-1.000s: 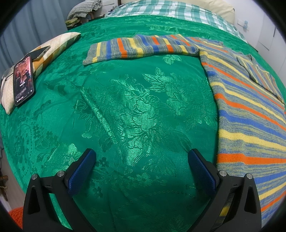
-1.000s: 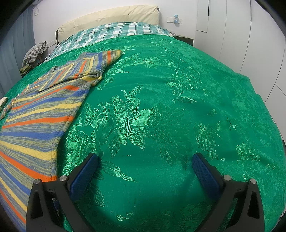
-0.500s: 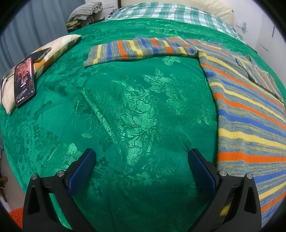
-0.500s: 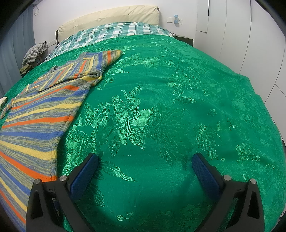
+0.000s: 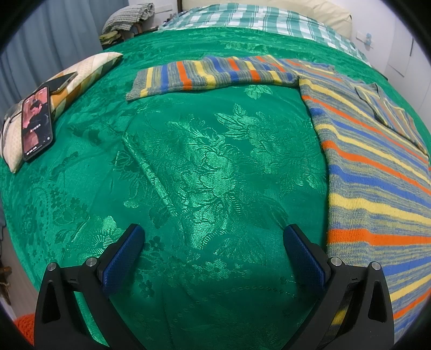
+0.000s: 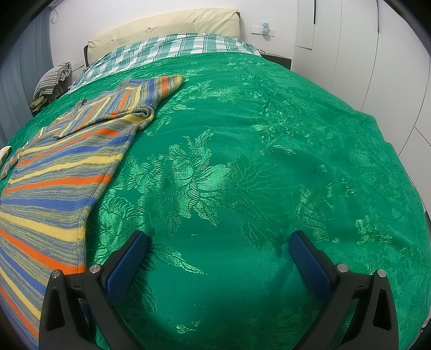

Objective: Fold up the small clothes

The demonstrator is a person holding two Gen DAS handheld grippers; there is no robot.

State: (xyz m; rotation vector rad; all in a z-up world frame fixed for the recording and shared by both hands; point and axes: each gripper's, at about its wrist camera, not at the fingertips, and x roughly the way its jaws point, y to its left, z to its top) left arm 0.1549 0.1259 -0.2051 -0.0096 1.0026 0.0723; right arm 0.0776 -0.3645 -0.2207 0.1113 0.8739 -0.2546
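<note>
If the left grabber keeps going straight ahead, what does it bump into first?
Probably just the green bedspread. The left gripper is open and points across bare cover. Further along that line lies the striped sweater's sleeve, though depth is hard to judge. The phone sits off to the left.

A glossy emerald-green bedspread point(image 5: 204, 167) woven with a tone-on-tone floral damask covers the bed. On it lies a knitted sweater point(image 5: 377, 172) banded in blue, orange and yellow over mottled grey. At the far end, a green-and-white plaid sheet point(image 6: 172, 48) meets a cream headboard point(image 6: 167, 24). At far left, a cream-and-tan checked cushion point(image 5: 86, 70) carries a black phone point(image 5: 36, 123) with a reddish lit screen. Both grippers have black frames with textured blue pads point(image 6: 126, 263).
</note>
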